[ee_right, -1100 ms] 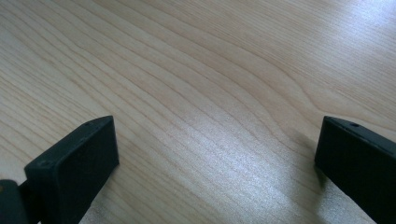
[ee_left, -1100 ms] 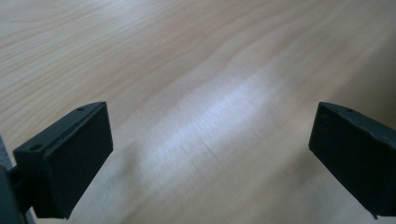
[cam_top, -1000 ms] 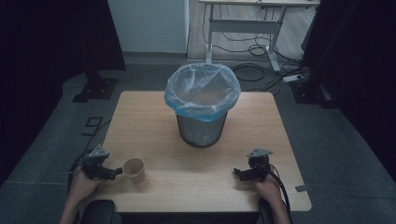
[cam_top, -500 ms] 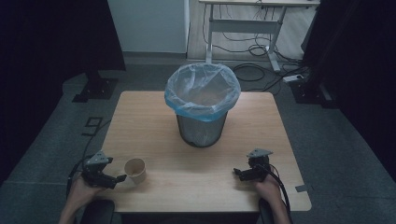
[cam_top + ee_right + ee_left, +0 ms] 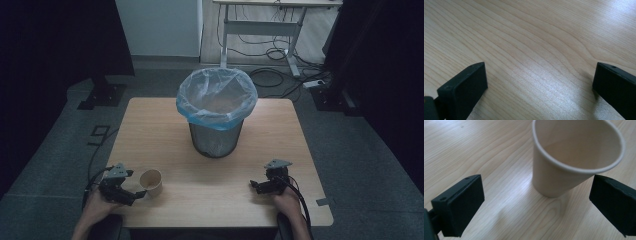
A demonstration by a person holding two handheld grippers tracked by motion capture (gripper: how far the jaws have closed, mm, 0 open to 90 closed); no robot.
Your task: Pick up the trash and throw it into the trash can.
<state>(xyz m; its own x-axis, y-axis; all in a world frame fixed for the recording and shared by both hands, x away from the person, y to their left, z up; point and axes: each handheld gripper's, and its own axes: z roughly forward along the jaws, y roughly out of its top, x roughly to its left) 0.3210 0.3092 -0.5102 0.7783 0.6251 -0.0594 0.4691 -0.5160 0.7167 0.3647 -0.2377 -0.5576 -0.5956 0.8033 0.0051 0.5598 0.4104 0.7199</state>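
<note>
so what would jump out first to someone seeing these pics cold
Likely the mesh waste bin with its pale blue plastic liner, standing upright mid-table. Next, the empty paper cup, upright near the table's front left edge, with the left gripper wide open right beside it and not touching it. The right gripper rests open over bare wood at the front right.

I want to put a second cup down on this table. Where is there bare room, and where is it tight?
Bare wood lies between the paper cup and the right tool, in front of the waste bin. Strips left and right of the bin, out to the table edges, are free too. It is tight at the near left corner, where the open left tool flanks the cup.
</note>
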